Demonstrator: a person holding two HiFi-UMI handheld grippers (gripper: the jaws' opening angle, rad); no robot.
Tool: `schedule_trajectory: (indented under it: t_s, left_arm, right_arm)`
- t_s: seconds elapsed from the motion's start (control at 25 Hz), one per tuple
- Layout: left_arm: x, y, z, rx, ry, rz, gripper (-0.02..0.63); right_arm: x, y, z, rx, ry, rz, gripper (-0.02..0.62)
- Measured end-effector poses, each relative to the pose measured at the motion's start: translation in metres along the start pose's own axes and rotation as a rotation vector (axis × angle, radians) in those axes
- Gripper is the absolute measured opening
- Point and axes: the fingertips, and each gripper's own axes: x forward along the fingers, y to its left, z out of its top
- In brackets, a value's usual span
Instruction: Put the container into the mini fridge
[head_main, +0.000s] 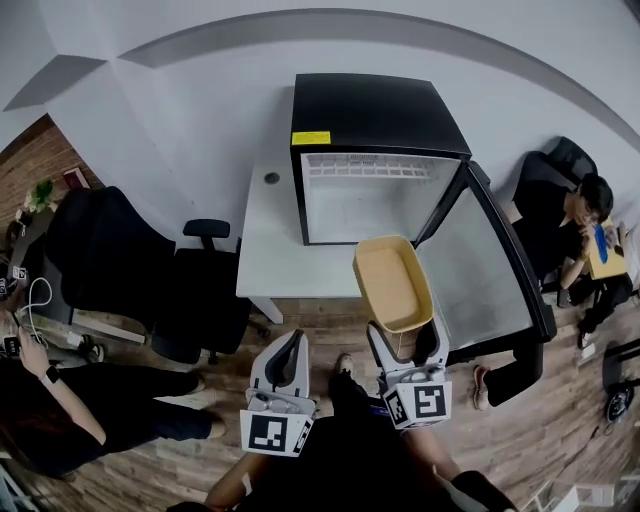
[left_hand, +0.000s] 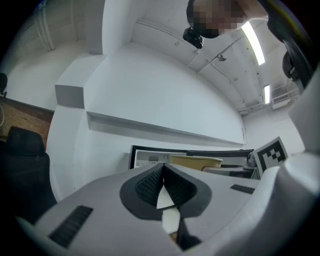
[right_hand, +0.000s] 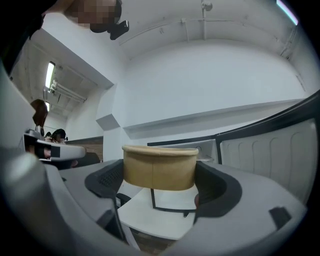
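Right gripper (head_main: 408, 348) has the container (head_main: 392, 282) and it's up in the air in front of the fridge (head_main: 375, 110), just short of the opening. It's a tan, paper-looking tub, oblong with rounded corners and a rolled rim, open on top, its inside plain tan. In the right gripper view the dark pads (right_hand: 107, 180) are clamped on the near end of the container (right_hand: 159, 167), one on each side wall.

Left gripper (head_main: 291, 350) hangs lower left, apart from the container. In its own view the jaws meet tip to tip with nothing between them.

The fridge is black with a white inside, sitting on a white table (head_main: 270, 250), with a yellow sticker (head_main: 311, 138) at its top left corner. Its door (head_main: 480, 270) is swung wide to the right, just beside the container. The opening faces the tub squarely.

The count: one container, one fridge, two grippers. Two black chairs (head_main: 100, 250) sit left of the table. There are two bystanders: one seated at far right (head_main: 565, 230), another at lower left (head_main: 60, 400). The floor is wood.
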Motion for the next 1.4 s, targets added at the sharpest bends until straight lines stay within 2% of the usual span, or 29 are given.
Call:
schedule_trajectory:
  t_s: [0.32, 0.68, 1.4]
  left_arm:
    - [0.101, 0.016, 0.009, -0.003, -0.015, 0.05, 0.009]
    - [0.165, 0.04, 0.016, 0.0, -0.02, 0.12, 0.009]
    - [0.252, 0.1, 0.012, -0.01, -0.021, 0.071, 0.009]
  right_arm:
    - [0.111, -0.048, -0.005, -0.016, 0.026, 0.062, 0.459]
    - [0.216, -0.084, -0.018, -0.042, 0.047, 0.075, 0.459]
    - [0.345, -0.103, -0.051, -0.078, 0.114, -0.01, 0.459]
